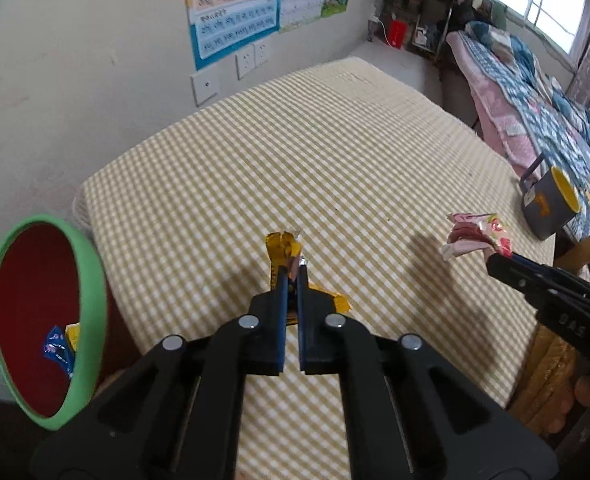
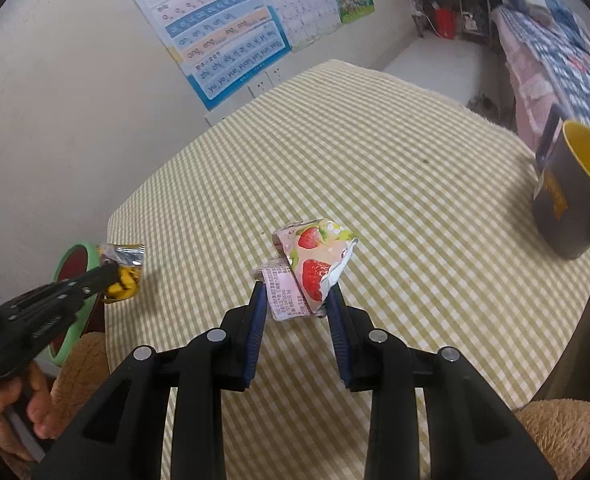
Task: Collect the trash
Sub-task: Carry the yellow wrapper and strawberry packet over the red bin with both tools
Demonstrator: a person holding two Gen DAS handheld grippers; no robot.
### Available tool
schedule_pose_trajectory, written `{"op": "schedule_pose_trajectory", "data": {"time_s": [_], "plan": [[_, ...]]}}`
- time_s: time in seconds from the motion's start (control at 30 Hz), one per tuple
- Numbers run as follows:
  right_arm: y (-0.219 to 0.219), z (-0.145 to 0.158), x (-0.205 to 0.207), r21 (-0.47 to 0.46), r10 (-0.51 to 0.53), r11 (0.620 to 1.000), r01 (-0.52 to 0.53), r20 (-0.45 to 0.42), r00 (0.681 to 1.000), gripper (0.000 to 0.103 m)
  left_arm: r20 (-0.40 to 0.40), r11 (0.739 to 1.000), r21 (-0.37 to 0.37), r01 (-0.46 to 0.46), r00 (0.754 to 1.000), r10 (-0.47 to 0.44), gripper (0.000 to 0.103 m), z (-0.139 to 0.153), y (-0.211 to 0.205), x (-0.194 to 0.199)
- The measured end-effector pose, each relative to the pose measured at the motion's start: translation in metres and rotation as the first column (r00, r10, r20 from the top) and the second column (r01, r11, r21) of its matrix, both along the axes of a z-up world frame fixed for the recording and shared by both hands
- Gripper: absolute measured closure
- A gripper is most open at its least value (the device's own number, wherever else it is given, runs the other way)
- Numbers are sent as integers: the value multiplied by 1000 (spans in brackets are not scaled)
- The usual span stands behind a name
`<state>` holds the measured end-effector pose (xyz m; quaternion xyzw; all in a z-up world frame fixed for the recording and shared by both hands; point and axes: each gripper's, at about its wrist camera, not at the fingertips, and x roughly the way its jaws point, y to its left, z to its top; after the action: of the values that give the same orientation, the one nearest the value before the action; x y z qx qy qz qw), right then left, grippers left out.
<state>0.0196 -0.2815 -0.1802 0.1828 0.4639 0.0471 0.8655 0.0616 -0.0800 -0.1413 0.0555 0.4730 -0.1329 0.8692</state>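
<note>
Above checked cloth (image 1: pixel 335 152), left gripper (image 1: pixel 291 270) is pinching a yellow wrapper (image 1: pixel 281 250), right gripper (image 2: pixel 297 300) clamping a strawberry wrapper (image 2: pixel 315 260).

Glossy foil yellow wrapper (image 1: pixel 283 250); shiny plastic strawberry wrapper (image 2: pixel 319 264); matt checked cloth tablecloth (image 1: pixel 295 152); glossy mug (image 2: pixel 567 200).

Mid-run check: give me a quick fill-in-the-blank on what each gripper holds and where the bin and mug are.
1. The left gripper is shut on a ____ wrapper.
2. The right gripper holds a wrapper printed with ____.
3. The bin with the green rim has a ____ inside.
4. The grey mug is ____ inside.

Missing words: yellow; strawberries; red; yellow
</note>
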Motion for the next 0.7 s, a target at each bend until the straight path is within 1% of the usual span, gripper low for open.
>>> {"op": "schedule_pose_trajectory", "data": {"time_s": [0.13,0.37,0.47,0.7], "plan": [[10,3,3,-23,13,1000,-12,6,1000,73,63,1000,20,-10,998,9,99,17,4,-6],[37,17,6,-56,43,998,-42,30,999,73,126,1000,-4,-27,992,28,99,39,20,-13],[49,30,5,-77,60,995,-56,59,996,72,142,999,-7,-38,989,38,99,43,28,-16],[61,60,8,-78,60,996,-51,115,992,72,151,996,-28,-87,984,91,99,46,53,-19]]}}
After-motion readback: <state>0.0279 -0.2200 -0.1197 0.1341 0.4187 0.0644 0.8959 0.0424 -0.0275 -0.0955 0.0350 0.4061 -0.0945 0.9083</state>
